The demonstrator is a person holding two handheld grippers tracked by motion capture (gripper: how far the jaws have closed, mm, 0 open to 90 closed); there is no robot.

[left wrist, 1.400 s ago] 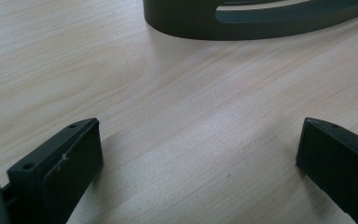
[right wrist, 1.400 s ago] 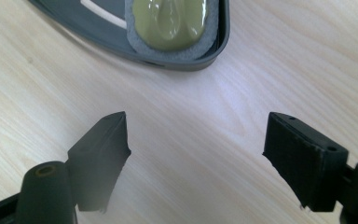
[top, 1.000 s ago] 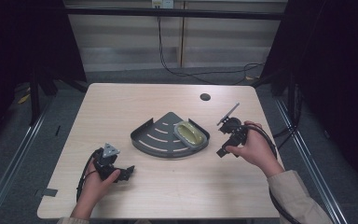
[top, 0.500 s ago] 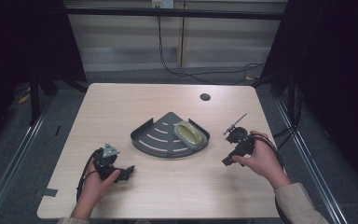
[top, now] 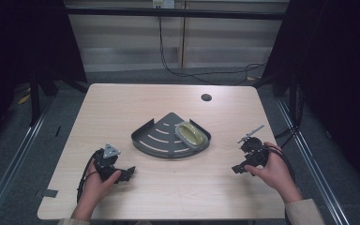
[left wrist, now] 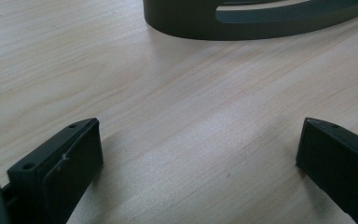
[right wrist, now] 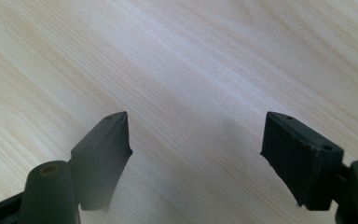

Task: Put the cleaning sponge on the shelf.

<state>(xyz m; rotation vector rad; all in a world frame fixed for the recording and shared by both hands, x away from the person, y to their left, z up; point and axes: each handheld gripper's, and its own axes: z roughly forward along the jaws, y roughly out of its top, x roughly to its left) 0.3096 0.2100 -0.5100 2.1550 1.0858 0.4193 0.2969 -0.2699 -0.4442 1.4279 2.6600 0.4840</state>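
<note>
Right gripper (top: 242, 165) drawn back from dark fan-shaped slotted tray (top: 159, 145) holding yellow-green soap (top: 190, 136); jaws wide, empty; placing looks finished; left gripper (top: 124, 172) likewise wide, resting on pale wooden surface (top: 122, 108)

1. A dark grey fan-shaped tray (top: 161, 136) with pale curved slots is seen lying flat at the centre of the high view.
2. A yellow-green sponge-like oval (top: 190, 135) is seen lying in the tray's right part, against its rim.

Prob. lab rig, bare wood table (top: 122, 108), dark curtains (top: 337, 70), floor cables (top: 187, 75)
</note>
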